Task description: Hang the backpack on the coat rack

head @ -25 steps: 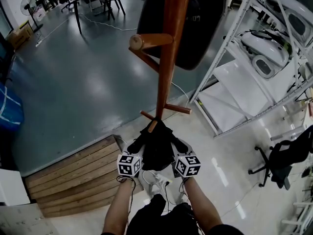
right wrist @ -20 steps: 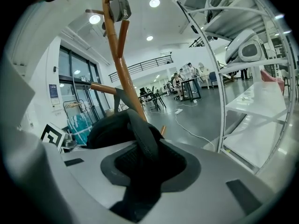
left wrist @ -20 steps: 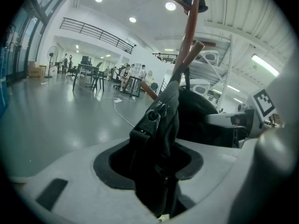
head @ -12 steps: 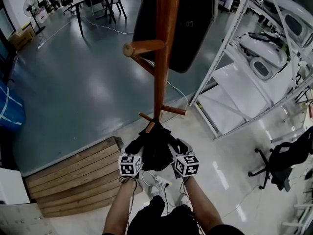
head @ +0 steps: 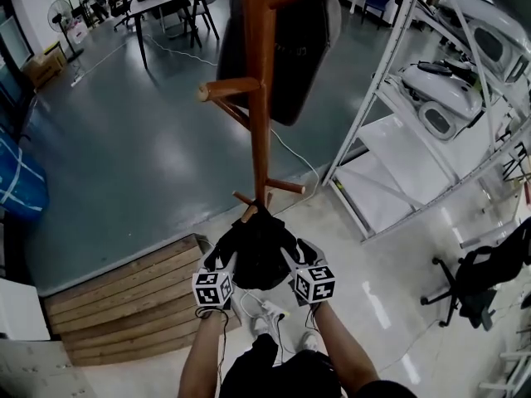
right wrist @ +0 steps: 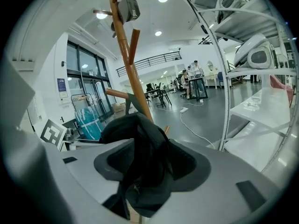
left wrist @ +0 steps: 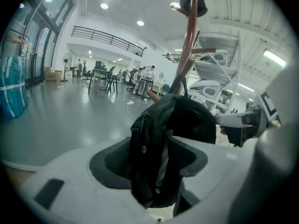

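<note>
Wide grey floor [head: 124, 148] fills the far left of the hall, and tall white shelving [head: 390, 114] runs down the right. Centre stage is the wooden coat rack [head: 260, 131], with a big dark item [head: 294, 48] hanging off its upper pegs and a grey cap [right wrist: 129, 7] perched at the very top. Near left, there's a slatted wooden platform [head: 124, 297]. A black office chair [head: 473, 276] sits off to the near right.

Now the black backpack [head: 255, 251]: it's low on the rack, just in front of the person, its top right up against the short low pegs [head: 286, 186] at the pole. I can't tell whether its loop is over a peg.

The left gripper [head: 217, 261] is on the backpack's left side and the right gripper [head: 301, 255] on its right. Both sets of jaws are opening, spread wide, with black backpack fabric hanging in each gap and the dark pads standing clear either side of it.
</note>
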